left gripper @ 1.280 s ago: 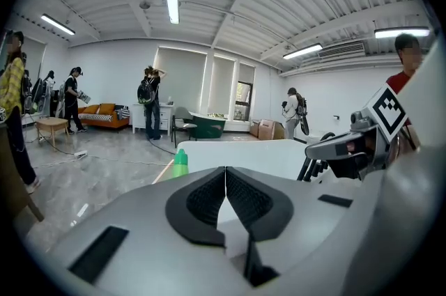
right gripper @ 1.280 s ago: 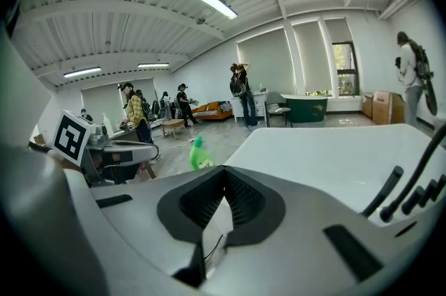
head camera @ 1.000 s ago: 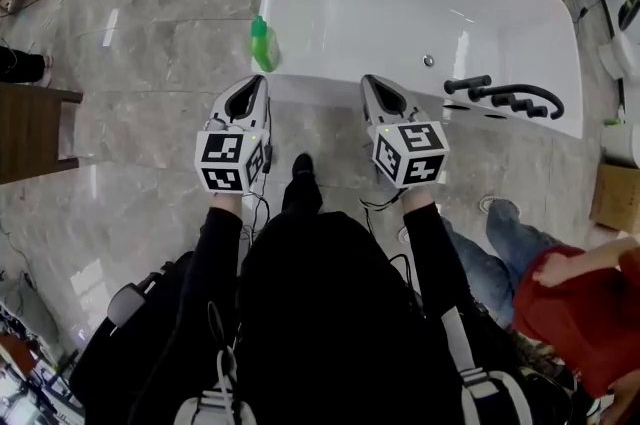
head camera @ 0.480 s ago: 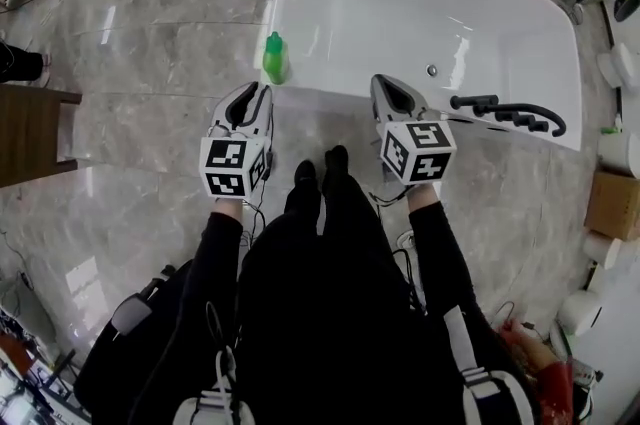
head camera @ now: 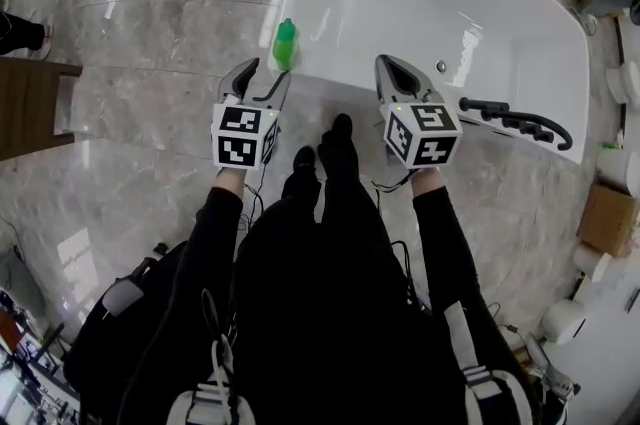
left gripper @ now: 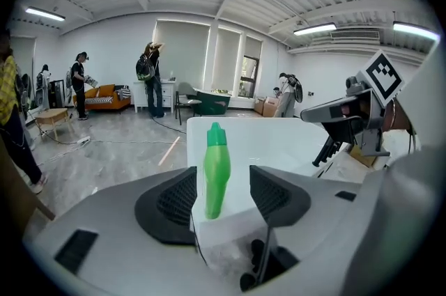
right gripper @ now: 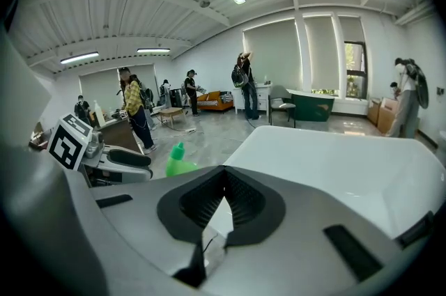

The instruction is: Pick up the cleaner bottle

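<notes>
A green cleaner bottle (head camera: 286, 43) stands upright on the near left corner of the white bathtub (head camera: 420, 3). My left gripper (head camera: 264, 73) is just short of it and is open; its jaws have just been opening. In the left gripper view the bottle (left gripper: 216, 169) shows in the gap ahead of the two pads, and neither pad touches it. My right gripper (head camera: 400, 73) hovers over the tub's near rim, shut and empty. From the right gripper view (right gripper: 224, 180) the bottle (right gripper: 180, 161) lies off to the left.
A black faucet set (head camera: 515, 118) sits on the tub's near right rim. A wooden piece of furniture (head camera: 30, 113) stands at the left and a cardboard box (head camera: 605, 218) at the right. The marble floor (head camera: 150, 23) surrounds the tub. People stand far back in the room.
Both grippers moved forward toward the tub's near edge. The left gripper's jaws went from shut to wide open, and the bottle now lies right in front of them.
</notes>
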`<action>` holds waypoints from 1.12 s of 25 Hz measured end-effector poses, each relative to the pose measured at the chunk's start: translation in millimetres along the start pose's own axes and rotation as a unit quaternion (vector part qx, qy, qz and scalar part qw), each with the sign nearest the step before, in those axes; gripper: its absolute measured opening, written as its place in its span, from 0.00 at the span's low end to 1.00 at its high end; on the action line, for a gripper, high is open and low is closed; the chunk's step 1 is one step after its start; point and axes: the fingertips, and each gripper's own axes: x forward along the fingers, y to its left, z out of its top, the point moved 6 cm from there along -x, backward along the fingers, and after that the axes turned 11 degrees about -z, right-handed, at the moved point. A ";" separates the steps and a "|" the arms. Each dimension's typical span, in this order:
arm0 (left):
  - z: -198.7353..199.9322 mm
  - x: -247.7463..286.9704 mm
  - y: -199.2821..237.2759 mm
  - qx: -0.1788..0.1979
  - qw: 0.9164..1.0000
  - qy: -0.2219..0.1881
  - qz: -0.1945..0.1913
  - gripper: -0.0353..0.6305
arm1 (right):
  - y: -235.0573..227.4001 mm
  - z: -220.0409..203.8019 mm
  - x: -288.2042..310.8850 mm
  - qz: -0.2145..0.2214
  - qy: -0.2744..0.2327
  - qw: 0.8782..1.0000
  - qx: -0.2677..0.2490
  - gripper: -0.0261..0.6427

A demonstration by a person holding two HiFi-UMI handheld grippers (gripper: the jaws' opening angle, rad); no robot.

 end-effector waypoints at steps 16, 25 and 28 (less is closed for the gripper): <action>-15.0 47.1 18.6 -0.029 0.998 0.057 0.028 0.47 | 1.5 2.1 50.4 0.036 0.025 0.999 -0.024 0.04; -29.1 72.9 24.8 -0.029 0.996 0.081 0.033 0.49 | -0.4 1.1 71.4 0.049 0.038 0.998 -0.027 0.04; -36.2 82.1 26.4 -0.029 0.995 0.088 0.030 0.49 | -2.8 -1.3 77.6 0.050 0.045 0.997 -0.028 0.04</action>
